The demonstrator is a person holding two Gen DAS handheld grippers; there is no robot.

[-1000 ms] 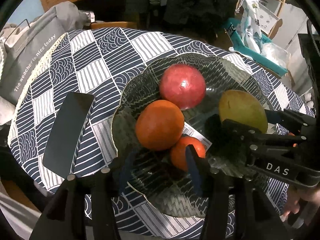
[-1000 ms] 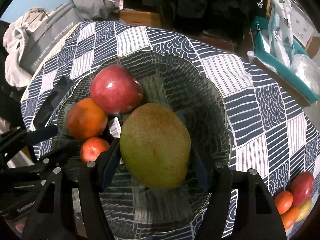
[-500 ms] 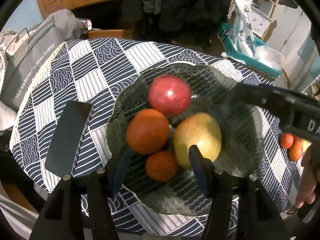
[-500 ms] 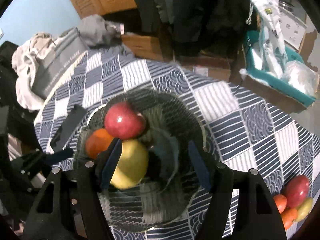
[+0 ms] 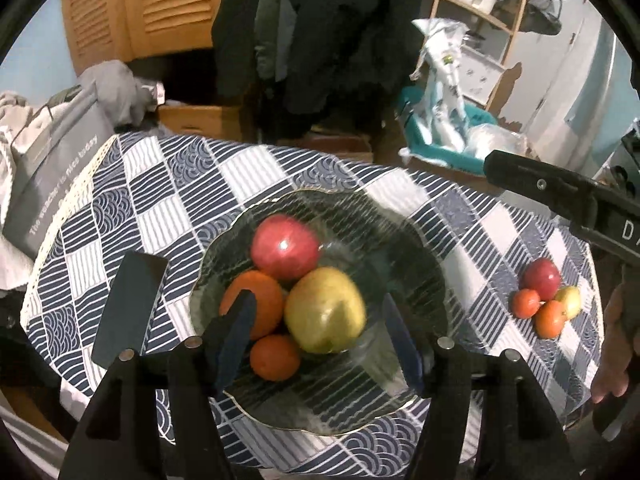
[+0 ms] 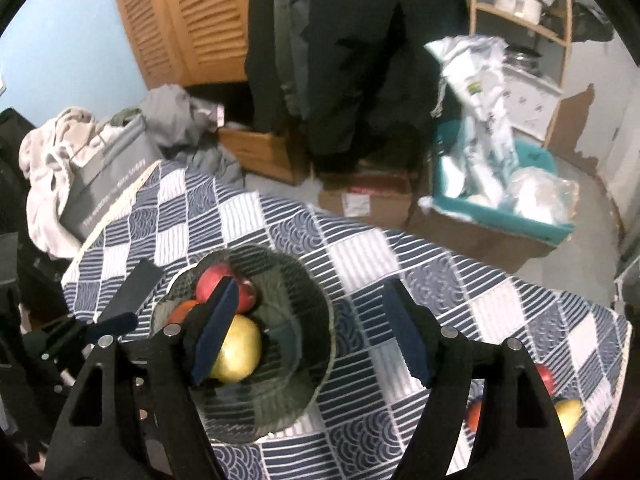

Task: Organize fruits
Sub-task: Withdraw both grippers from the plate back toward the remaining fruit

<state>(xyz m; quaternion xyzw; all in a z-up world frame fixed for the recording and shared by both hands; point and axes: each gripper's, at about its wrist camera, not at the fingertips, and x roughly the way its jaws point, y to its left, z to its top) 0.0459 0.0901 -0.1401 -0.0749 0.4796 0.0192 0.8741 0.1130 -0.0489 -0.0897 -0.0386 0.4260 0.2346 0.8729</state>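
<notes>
Both the left gripper (image 5: 316, 340) and right gripper (image 6: 310, 330), just opened and empty, are held above the fruit-filled glass bowl (image 5: 420, 268).

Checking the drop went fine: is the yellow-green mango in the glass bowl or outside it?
In. The mango lies inside the bowl, against the apple and oranges, no gripper touching.

Pretty dim indoor light, heavy fisheye bending and black corners, motion blur around the ribbed dark glass bowl (image 5: 404, 264), small glare spot on the red apple (image 5: 285, 246) inside it.
</notes>
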